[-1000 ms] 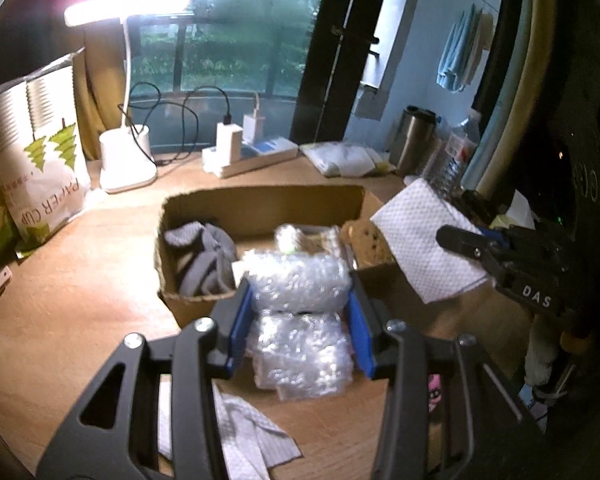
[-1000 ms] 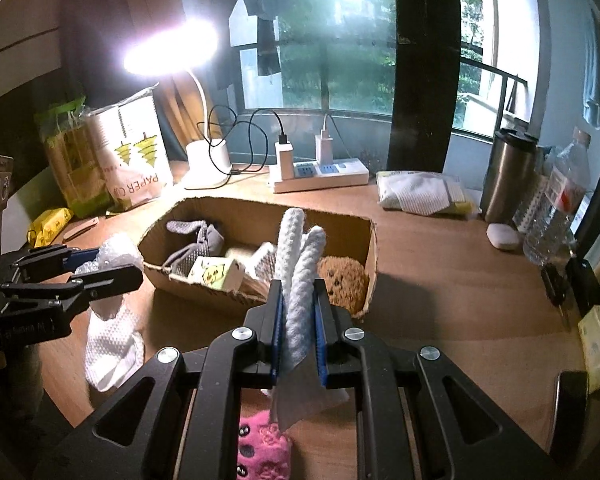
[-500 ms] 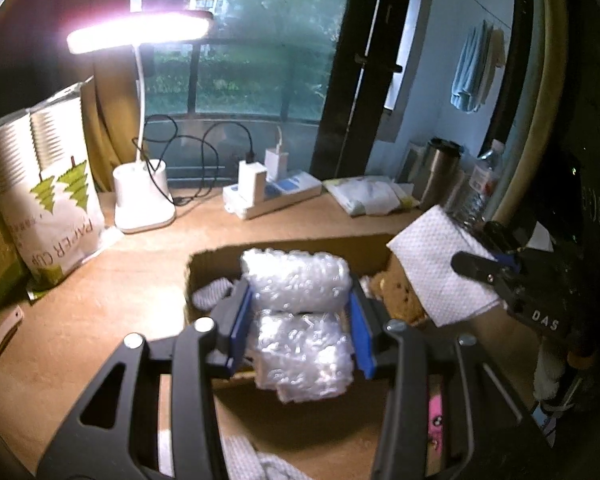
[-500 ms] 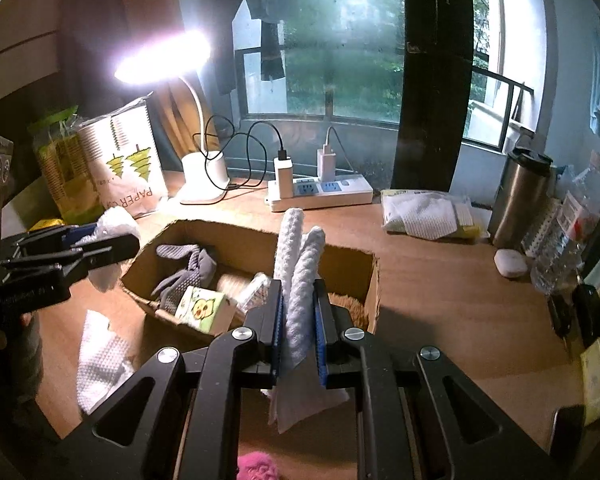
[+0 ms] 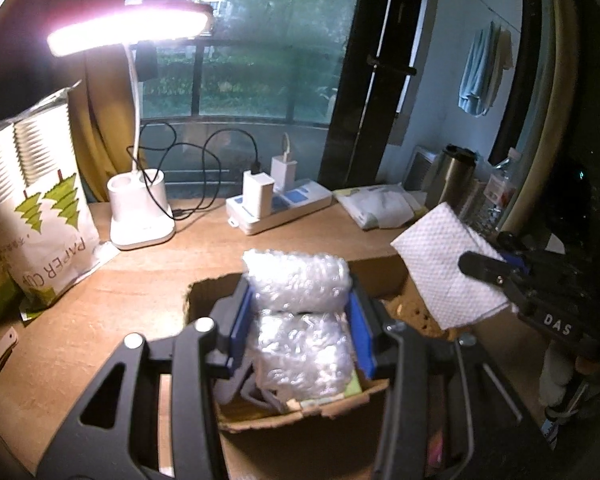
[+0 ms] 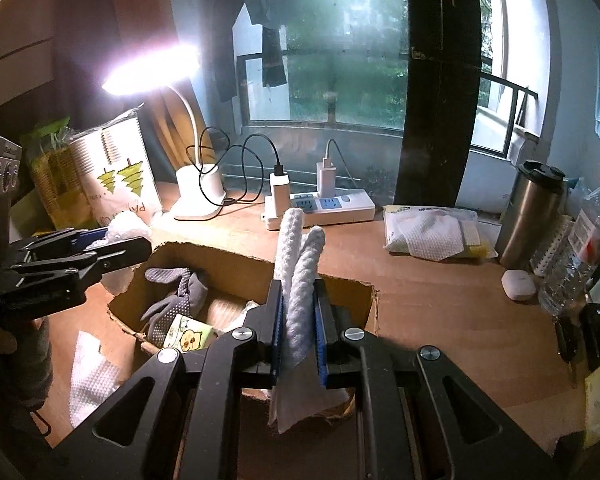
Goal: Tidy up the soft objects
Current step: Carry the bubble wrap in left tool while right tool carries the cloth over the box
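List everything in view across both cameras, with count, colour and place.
box: 1, brown cardboard, open, on the desk
bubble wrap: 1 roll, clear, in the left tongs over the box
cloth: 1, white, folded, in the right tongs over the box
glove: 1, grey, dotted, inside the box
packet: 1, green with a cartoon, inside the box
towel: 1, white, on the desk left of the box
lamp: 1, white, lit, behind the box
power strip: 1, white, two chargers plugged in
cup bag: 1, white with green trees, far left
flask: 1, steel, far right
bottle: 1, clear, beside the flask
left tongs: black, blue pads
right tongs: black, blue pads
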